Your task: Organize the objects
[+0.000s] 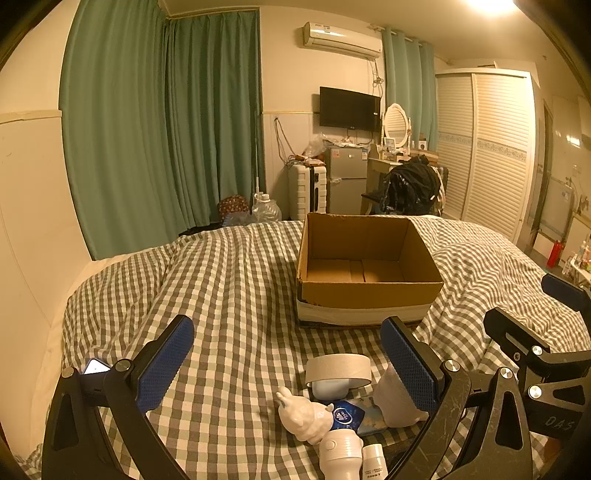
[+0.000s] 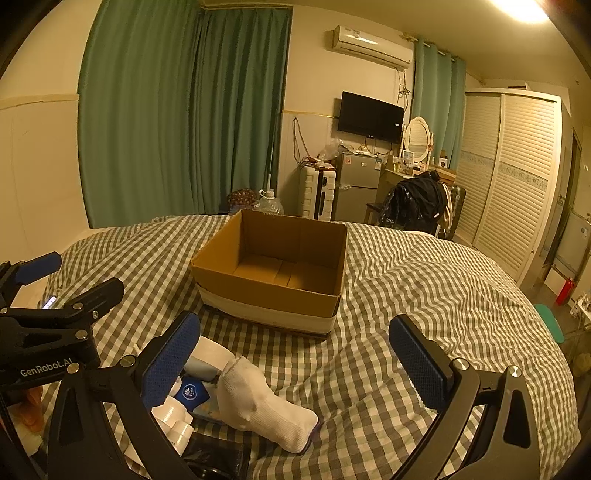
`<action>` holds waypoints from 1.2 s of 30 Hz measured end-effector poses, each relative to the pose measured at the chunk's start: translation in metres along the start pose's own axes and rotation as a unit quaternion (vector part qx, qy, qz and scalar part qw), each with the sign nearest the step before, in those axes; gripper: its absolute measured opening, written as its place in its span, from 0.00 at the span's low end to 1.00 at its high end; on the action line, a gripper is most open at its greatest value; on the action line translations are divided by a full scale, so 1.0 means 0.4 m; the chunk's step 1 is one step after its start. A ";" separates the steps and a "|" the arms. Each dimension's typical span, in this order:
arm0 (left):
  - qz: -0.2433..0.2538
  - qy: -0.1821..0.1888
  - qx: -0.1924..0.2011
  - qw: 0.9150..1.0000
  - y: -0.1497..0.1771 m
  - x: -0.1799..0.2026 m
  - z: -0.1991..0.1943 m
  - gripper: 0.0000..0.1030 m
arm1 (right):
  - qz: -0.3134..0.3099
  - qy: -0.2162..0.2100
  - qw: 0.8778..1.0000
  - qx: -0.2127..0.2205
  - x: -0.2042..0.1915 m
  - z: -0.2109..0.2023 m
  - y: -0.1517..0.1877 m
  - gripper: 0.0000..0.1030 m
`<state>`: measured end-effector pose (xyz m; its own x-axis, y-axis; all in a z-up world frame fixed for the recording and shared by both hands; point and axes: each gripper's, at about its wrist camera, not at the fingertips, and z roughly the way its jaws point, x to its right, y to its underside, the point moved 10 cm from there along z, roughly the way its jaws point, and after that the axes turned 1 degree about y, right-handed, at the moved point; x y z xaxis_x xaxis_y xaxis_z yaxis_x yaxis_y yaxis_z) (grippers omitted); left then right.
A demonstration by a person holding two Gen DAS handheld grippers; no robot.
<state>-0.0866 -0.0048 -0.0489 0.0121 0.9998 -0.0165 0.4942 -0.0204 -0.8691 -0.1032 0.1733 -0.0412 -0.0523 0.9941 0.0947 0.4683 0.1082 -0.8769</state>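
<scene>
Both hand-held grippers, left and right, hover open before the empty box, ready to collect clutter.

Warm yellow light is coming from a ceiling lamp above me, blowing out to glare in the top right corner of both views & tinting everything amber. Fisheye is bending walls & curtains at the edges, w/ dark vignetting creeping in; the box interior is sitting in soft shadow, focus staying fairly sharp throughout.

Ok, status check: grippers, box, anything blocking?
Left gripper open, empty. Right gripper open, empty. Box empty on bed; sock, tape roll, figurine piled in front. Path clear.
</scene>
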 end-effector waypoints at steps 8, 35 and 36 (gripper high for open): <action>0.002 0.001 -0.006 1.000 0.002 0.003 0.009 1.00 | -0.011 -0.018 1.000 0.000 -0.013 -0.011 -0.016 1.00; 0.055 0.003 -0.155 0.986 0.219 0.039 0.159 1.00 | -0.049 -0.083 0.984 -0.147 -0.025 0.174 0.193 0.99; 0.057 0.003 -0.161 0.985 0.230 0.040 0.167 1.00 | -0.049 -0.087 0.983 -0.153 -0.028 0.182 0.197 0.99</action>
<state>-0.0990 0.0096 -0.1621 0.0880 0.9908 -0.1024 0.7398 -0.1339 -0.6594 -0.1297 0.1707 -0.1456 -0.2485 0.9663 0.0670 0.6951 0.2261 -0.6824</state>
